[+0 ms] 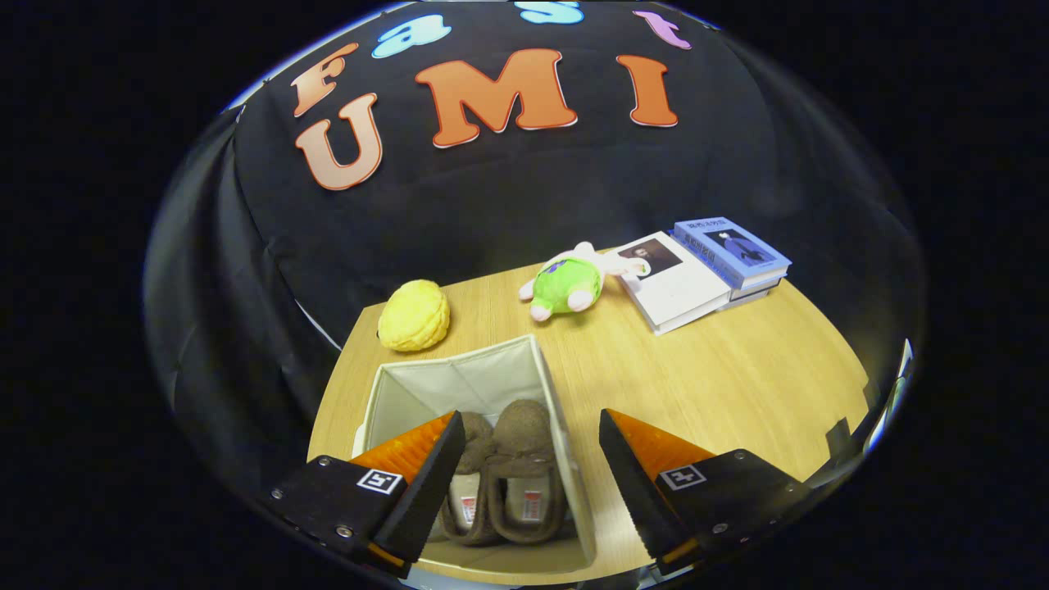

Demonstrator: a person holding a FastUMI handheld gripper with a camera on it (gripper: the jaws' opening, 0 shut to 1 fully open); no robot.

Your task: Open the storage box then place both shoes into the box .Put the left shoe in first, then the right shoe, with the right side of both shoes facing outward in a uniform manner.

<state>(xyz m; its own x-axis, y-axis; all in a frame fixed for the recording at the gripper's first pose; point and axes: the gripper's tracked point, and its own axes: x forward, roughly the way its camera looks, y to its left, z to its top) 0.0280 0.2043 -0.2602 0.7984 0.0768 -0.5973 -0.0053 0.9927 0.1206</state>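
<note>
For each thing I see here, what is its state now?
storage box: open, upright on the table, holding both shoes.
left-hand shoe: inside the box, sole down, beside the other.
right-hand shoe: inside the box, sole down.
tongs: open, empty, held above the box.
plush toy: lying on the table.
yellow ball: resting beyond the box.
books: closed, stacked.

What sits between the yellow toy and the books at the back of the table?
In the gripper view, a green plush toy lies between the yellow toy and the books, touching the nearest book. The gripper is open above the shoes.
</note>
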